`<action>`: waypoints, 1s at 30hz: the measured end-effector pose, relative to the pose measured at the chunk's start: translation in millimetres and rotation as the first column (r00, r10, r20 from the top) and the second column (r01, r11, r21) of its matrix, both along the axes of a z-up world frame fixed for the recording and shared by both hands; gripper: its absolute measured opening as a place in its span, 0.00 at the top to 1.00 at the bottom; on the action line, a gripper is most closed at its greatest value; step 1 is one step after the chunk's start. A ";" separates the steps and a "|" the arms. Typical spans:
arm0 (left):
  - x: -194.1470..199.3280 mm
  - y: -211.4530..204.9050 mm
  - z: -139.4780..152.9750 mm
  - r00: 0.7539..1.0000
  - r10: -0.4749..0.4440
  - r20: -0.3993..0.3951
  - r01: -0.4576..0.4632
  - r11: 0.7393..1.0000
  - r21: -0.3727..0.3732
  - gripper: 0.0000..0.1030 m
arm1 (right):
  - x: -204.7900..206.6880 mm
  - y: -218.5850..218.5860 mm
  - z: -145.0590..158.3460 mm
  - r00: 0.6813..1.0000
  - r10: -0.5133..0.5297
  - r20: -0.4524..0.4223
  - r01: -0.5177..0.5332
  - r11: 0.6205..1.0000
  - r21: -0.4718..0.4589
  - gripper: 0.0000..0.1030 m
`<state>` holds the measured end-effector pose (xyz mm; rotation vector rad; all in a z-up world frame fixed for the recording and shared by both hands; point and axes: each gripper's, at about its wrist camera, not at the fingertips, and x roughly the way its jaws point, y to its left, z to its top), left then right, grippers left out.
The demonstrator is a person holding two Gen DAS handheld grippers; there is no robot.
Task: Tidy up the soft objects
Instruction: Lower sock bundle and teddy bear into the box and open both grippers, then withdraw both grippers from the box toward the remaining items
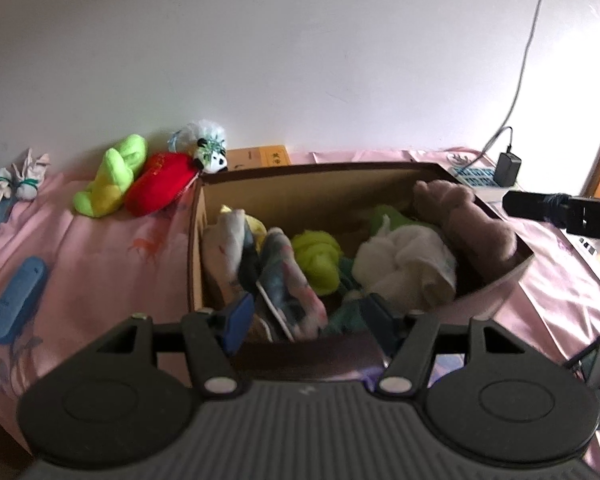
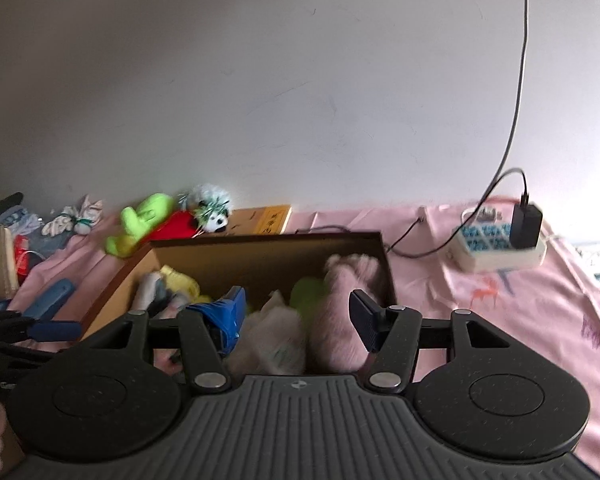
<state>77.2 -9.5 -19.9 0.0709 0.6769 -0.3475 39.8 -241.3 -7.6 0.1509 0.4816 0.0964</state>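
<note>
Cardboard box point(image 1: 496, 280) on the pink bedsheet's point(image 1: 112, 256) middle holds most soft toys — three strays point(image 1: 112, 184) sit at the back edge. Left gripper point(image 1: 308, 316) and right gripper point(image 2: 298, 316) both spread, empty, over the box.

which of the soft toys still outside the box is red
The red plush lying on the pink sheet just left of the cardboard box. It sits between the lime green plush and the small panda toy.
</note>
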 end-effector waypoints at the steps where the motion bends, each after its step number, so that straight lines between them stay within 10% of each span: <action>1: -4.3 -1.1 0.3 1.000 -0.005 -0.004 0.005 1.000 0.001 0.35 | -4.4 1.4 -0.8 1.000 0.003 -0.007 -0.003 1.000 0.006 0.59; 30: -117.3 -55.6 -30.8 0.941 -0.316 -0.126 0.321 0.947 0.024 0.35 | -170.0 -17.9 -55.8 0.979 -0.039 -0.201 0.066 0.989 0.132 0.62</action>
